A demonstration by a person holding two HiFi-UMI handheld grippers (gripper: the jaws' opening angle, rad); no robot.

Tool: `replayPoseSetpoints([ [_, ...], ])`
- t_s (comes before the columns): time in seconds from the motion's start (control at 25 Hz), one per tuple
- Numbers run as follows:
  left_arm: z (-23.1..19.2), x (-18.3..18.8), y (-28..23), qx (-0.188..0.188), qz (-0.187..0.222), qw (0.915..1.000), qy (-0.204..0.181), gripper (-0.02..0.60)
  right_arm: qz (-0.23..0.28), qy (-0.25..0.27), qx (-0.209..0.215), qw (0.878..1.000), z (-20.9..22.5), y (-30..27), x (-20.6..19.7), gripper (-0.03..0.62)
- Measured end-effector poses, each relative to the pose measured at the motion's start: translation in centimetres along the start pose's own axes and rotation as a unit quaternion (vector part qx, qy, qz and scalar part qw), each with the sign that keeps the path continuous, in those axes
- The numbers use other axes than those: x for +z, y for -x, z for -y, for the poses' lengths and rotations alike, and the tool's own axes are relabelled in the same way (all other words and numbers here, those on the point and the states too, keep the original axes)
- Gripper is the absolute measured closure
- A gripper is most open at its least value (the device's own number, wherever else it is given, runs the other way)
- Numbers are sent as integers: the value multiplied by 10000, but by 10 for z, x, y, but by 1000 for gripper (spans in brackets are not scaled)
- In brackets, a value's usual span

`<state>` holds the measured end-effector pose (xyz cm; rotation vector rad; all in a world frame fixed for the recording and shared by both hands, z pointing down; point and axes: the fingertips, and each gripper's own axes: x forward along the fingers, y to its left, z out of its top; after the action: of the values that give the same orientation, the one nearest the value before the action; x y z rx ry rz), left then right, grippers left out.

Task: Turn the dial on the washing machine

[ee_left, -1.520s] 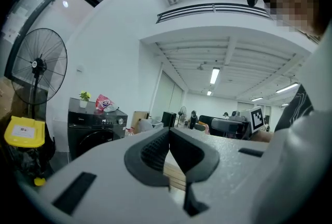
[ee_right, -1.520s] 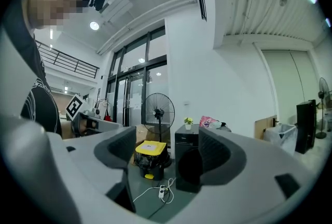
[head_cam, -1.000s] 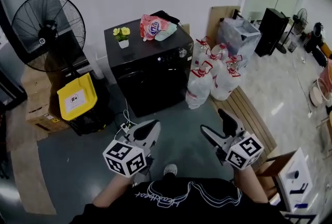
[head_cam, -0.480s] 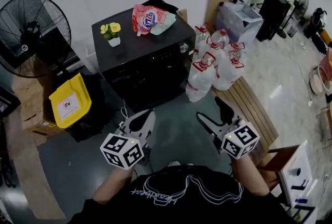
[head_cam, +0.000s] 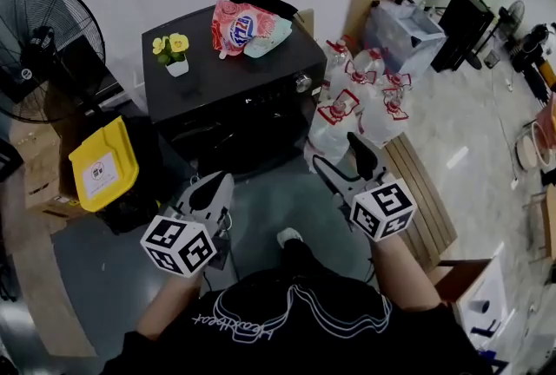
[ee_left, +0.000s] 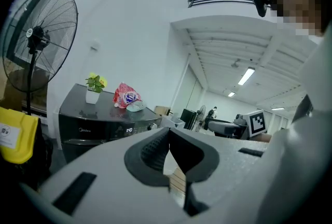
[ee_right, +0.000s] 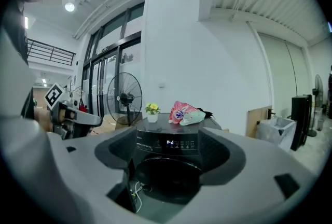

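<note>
The black washing machine (head_cam: 217, 95) stands against the white wall, with its silver dial (head_cam: 301, 84) at the right end of the front panel. My left gripper (head_cam: 211, 188) hangs low in front of the machine's left half, shut with nothing in it. My right gripper (head_cam: 340, 158) is open and empty, below and right of the dial and well short of it. In the left gripper view the jaws (ee_left: 168, 140) meet, and the dial (ee_left: 150, 126) shows small beyond them. The right gripper (ee_right: 168, 141) frames the machine's lit panel (ee_right: 174, 142) and door.
On the machine sit a small flower pot (head_cam: 174, 52) and a pink detergent bag (head_cam: 239, 26). A standing fan (head_cam: 39, 48), a yellow-lidded bin (head_cam: 102, 165) and a cardboard box (head_cam: 39, 182) are at left. Water bottles (head_cam: 356, 104) and a wooden bench (head_cam: 417, 191) crowd the right.
The person has stepped closer to the machine, which now looks larger. Both grippers have come forward with it, the right one nearer the dial. Jaw states are unchanged.
</note>
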<state>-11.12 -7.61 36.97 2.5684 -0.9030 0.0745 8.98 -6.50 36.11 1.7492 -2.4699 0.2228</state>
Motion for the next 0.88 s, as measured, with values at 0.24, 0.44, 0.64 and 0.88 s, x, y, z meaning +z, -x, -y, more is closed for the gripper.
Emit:
replayPoseSetpoints([
  [0.24,-25,6,-34,436,9,9988,236,577,-199,161,87,9996,53,-59,-5,235],
  [0.44,-48,12,-58,745,23,9967,320,577,-378,449,-6,9983,92,-114,-21,238],
  [0.64,-74,9,-78,1112,31,9929,431,577,-716,691,13,9950,125,-160,-42,240],
  [0.88,-91,4,-104,1283,55,9897,634,577,-952,916,-25,9912,149,-200,-70,252],
])
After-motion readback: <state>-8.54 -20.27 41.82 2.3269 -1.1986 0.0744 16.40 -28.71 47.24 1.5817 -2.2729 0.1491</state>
